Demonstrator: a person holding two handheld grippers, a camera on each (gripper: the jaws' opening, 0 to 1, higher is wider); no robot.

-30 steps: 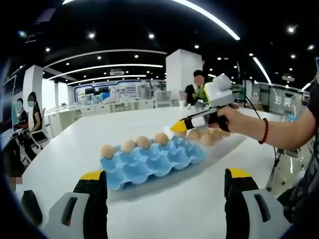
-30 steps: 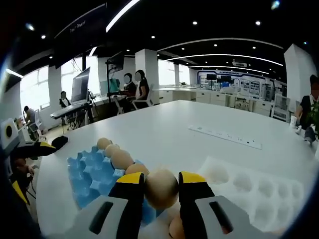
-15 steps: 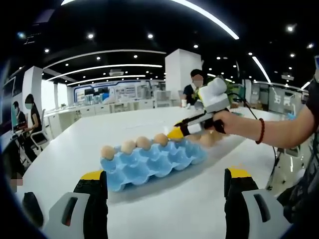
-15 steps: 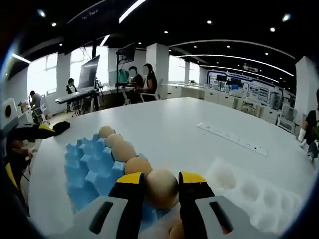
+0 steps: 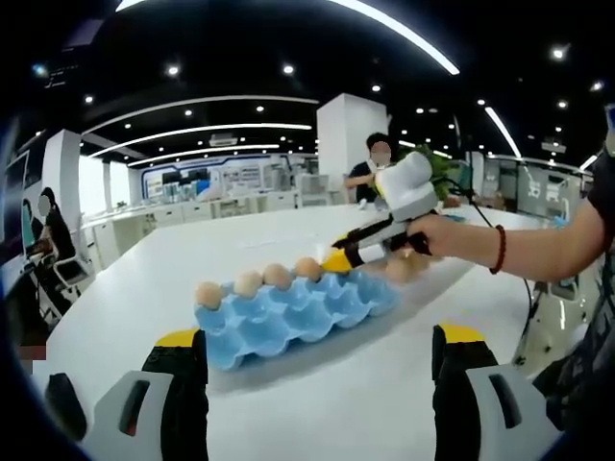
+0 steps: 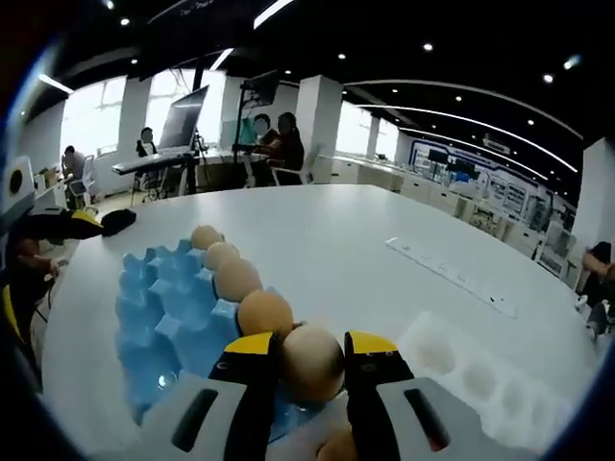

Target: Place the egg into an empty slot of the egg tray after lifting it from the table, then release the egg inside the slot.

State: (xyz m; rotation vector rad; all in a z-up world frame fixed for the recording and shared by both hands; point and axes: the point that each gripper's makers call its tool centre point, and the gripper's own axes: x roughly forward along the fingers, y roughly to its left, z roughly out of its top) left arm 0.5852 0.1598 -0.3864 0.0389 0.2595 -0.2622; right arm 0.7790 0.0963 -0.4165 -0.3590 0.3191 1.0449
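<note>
While over blue tray [image 6: 159,317], egg [image 6: 309,361] between fingers [image 6: 255,360]

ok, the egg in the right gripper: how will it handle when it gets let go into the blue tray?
The egg looks smooth and rounded, so it could slip between the right gripper jaws. It is probably brittle, so the grip should stay light. Released outside a cup of the blue tray, it would likely roll.

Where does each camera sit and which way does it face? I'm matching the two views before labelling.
Left gripper view: rides the open left gripper, looking across the white table at the blue egg tray; a forearm holds the right gripper.
Right gripper view: rides the right gripper, shut on an egg, over the tray's end.
Shared: tray, its egg row, table.
</note>
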